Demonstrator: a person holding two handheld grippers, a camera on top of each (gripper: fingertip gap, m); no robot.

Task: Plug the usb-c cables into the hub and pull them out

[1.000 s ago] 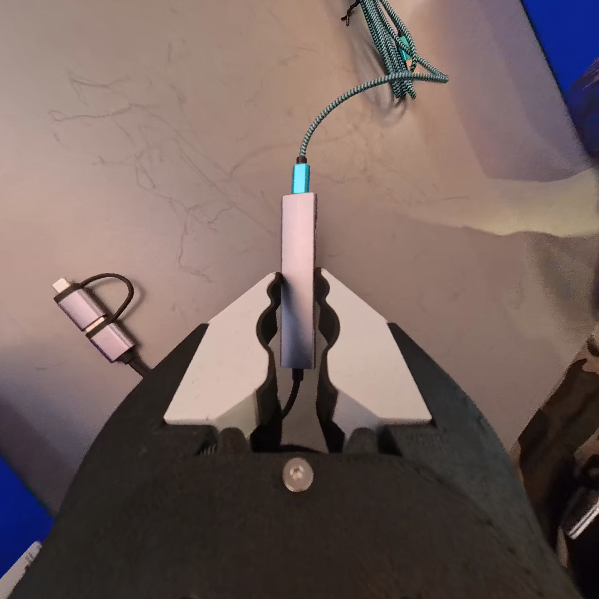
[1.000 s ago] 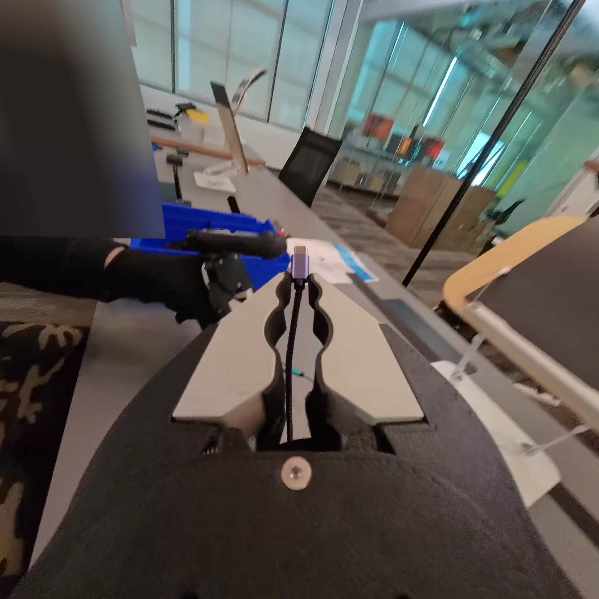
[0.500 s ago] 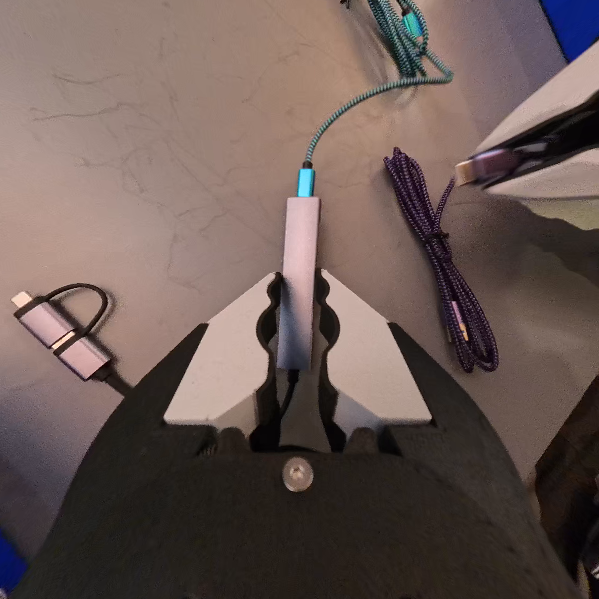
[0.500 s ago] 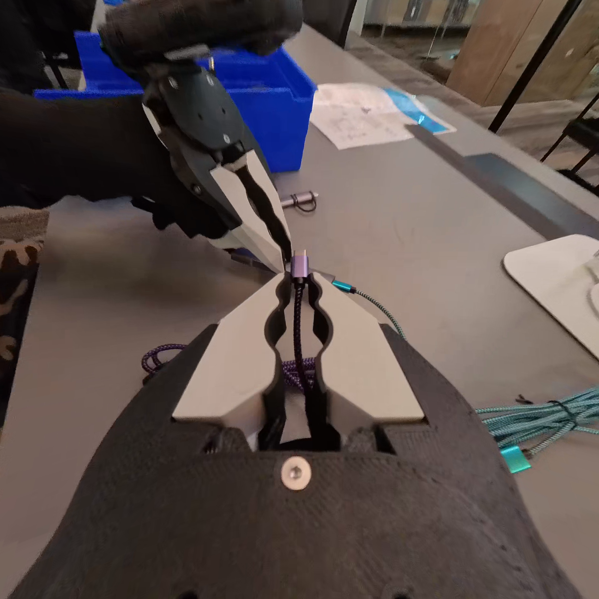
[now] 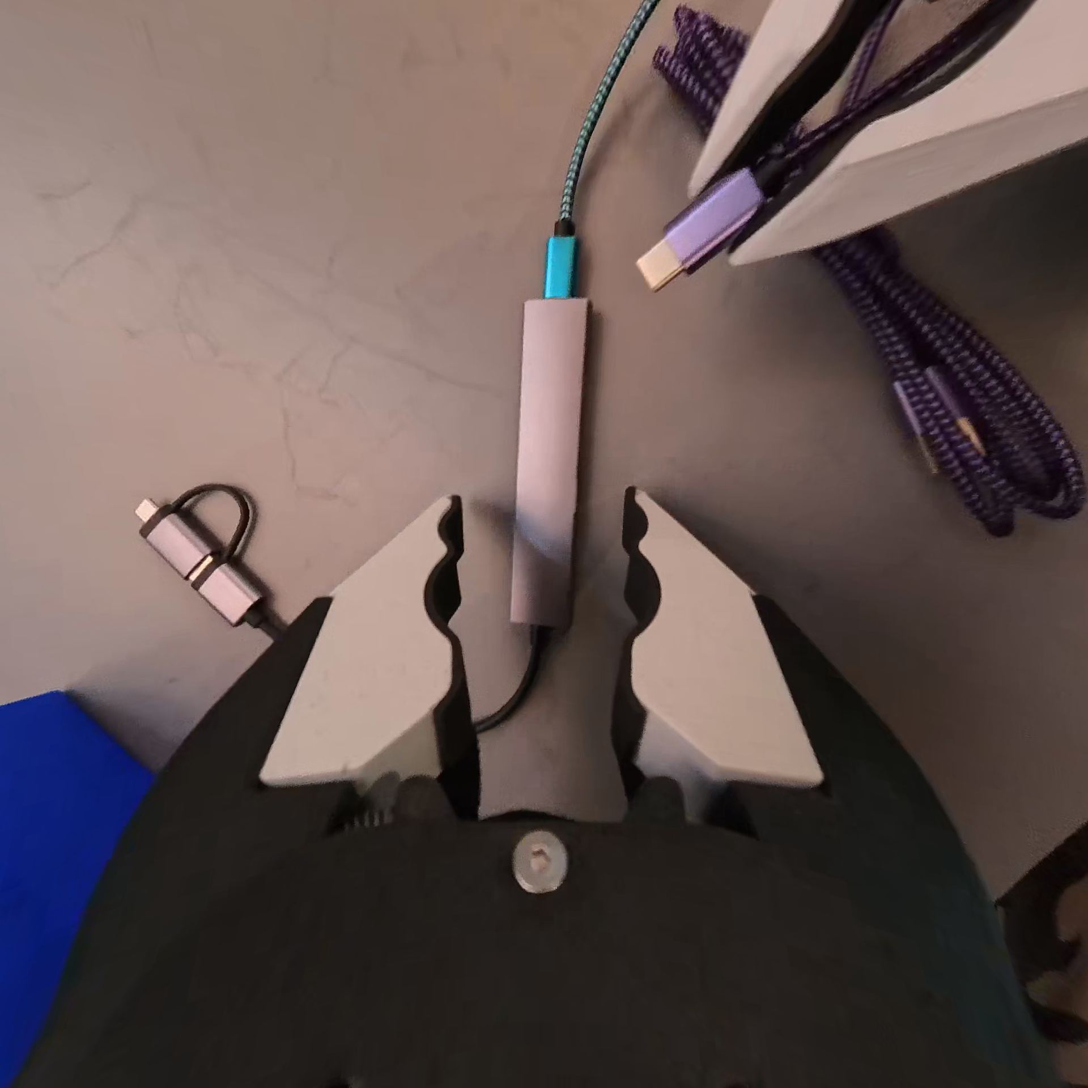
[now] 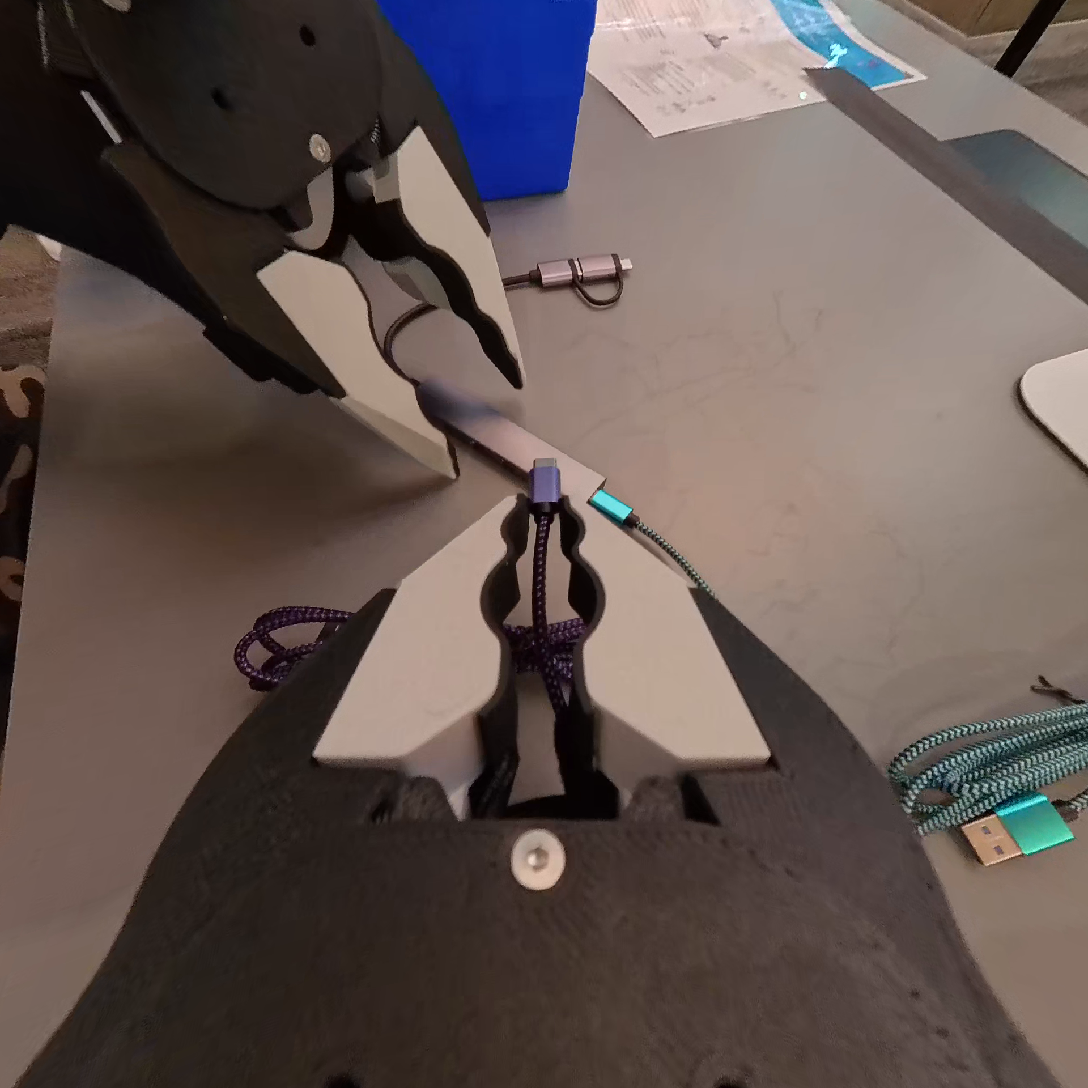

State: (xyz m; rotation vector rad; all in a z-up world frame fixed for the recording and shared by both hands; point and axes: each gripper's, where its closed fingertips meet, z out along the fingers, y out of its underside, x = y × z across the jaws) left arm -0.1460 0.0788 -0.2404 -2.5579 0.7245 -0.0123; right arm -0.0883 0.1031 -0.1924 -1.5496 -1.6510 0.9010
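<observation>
A slim grey hub point(image 5: 550, 412) lies on the grey table between the fingers of my left gripper point(image 5: 541, 500), which is open and not touching it. A teal plug point(image 5: 559, 268) on a teal braided cable sits in the hub's far end. My right gripper point(image 6: 541, 500) is shut on a purple USB-C plug point(image 6: 544, 480), held just short of the hub's long side point(image 6: 530, 438), beside the teal plug point(image 6: 612, 506). In the left wrist view the purple plug point(image 5: 700, 235) hangs at the upper right, tip toward the hub. The left gripper point(image 6: 486, 427) also shows in the right wrist view.
The hub's own lead ends in a grey adapter plug point(image 5: 200, 559) at the left. The purple cable's coil point(image 5: 971, 424) lies to the right. A teal cable coil point(image 6: 989, 765), a blue bin point(image 6: 500, 88), papers point(image 6: 706, 70) and a white base point(image 6: 1060, 400) sit around. One gripper's finger ends stand about 8 cm off the other's. The white base point(image 6: 1060, 400) is about 30 cm from both grippers' fingertips.
My left gripper has opened and let go of the hub. My right gripper has come down from high above the table, bringing the purple plug close to the hub.
</observation>
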